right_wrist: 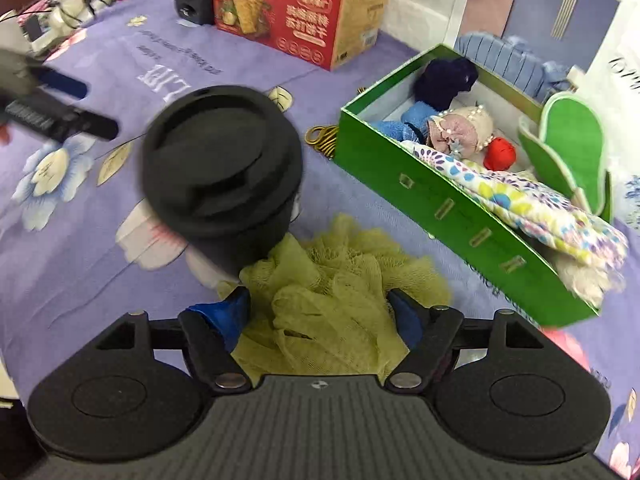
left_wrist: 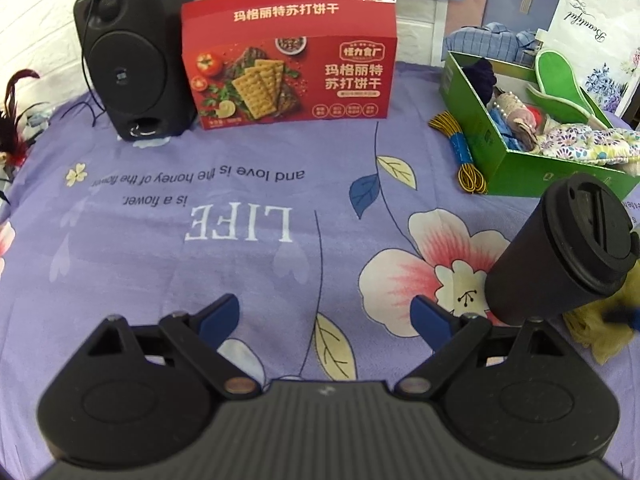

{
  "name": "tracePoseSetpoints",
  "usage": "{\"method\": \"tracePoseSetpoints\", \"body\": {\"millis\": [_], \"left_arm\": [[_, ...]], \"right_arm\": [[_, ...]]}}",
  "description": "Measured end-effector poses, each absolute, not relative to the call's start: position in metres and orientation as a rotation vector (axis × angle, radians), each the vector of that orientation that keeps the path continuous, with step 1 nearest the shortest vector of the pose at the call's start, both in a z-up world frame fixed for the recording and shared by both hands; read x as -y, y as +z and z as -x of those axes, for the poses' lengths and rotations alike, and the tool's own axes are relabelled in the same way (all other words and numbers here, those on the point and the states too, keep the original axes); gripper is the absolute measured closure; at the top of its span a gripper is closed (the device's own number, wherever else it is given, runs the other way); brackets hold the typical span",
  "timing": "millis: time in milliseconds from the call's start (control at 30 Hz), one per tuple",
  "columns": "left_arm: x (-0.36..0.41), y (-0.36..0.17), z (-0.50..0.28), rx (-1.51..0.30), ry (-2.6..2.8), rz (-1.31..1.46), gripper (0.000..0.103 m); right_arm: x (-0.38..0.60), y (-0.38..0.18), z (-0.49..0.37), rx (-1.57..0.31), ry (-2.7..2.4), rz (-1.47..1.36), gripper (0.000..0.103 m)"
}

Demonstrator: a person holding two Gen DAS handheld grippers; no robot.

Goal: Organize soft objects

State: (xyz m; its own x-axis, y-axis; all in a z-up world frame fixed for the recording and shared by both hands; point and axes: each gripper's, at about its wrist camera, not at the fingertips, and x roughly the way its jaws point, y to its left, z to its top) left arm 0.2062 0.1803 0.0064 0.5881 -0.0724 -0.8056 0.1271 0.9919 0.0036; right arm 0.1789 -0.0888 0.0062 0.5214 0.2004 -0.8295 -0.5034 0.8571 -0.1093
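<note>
1. The left gripper (left_wrist: 326, 318) sits at the bottom of the left wrist view. Its two blue fingers are spread wide apart, and nothing is between them, only the purple flowered bedsheet (left_wrist: 240, 264).
2. The right gripper (right_wrist: 320, 312) is at the bottom of the right wrist view. Its blue fingers (right_wrist: 232, 312) are on both sides of a yellow-green mesh bath pouf (right_wrist: 332, 292). The fingers are partly open and press against the pouf's sides, so it looks like they have hold of it.
3. The pouf lies on the sheet in the lower middle of that view, just beside a black cup with a lid (right_wrist: 220, 172), which is to its upper left.
4. A green box (right_wrist: 452, 208) sits in the right half of the right wrist view. Inside it are a dark blue yarn ball (right_wrist: 444, 80), a blue cloth (right_wrist: 400, 124), a pink bow with pearls (right_wrist: 460, 132), a red ball (right_wrist: 500, 154), a flowered cloth (right_wrist: 536, 212) and a green slipper (right_wrist: 568, 152).
5. A yellow and blue cord (left_wrist: 464, 152) lies just left of the box in the left wrist view.
6. A red cracker box (left_wrist: 288, 60) and a black speaker (left_wrist: 128, 56) stand at the top of that view.
</note>
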Motion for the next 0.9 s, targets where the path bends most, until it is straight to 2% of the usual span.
{"method": "tracePoseSetpoints", "body": {"millis": [167, 333, 433, 700, 900], "left_arm": [[-0.179, 0.007, -0.21, -0.947, -0.117, -0.03, 0.011], [-0.168, 0.013, -0.199, -0.936, -0.149, -0.042, 0.011], [-0.161, 0.018, -0.193, -0.929, -0.142, -0.071, 0.011], [-0.149, 0.038, -0.199, -0.897, -0.128, -0.105, 0.011], [-0.134, 0.053, -0.26, -0.886, -0.163, -0.109, 0.011]], "right_arm": [[0.104, -0.001, -0.115, -0.948, 0.403, 0.313, 0.04], [0.156, -0.022, -0.053, -0.999, 0.255, 0.052, 0.041], [0.176, -0.013, -0.024, -0.917, 0.187, -0.06, 0.041], [0.155, 0.032, -0.02, -0.608, 0.214, -0.038, 0.041], [0.177, 0.031, -0.033, -0.588, 0.193, -0.187, 0.041]]}}
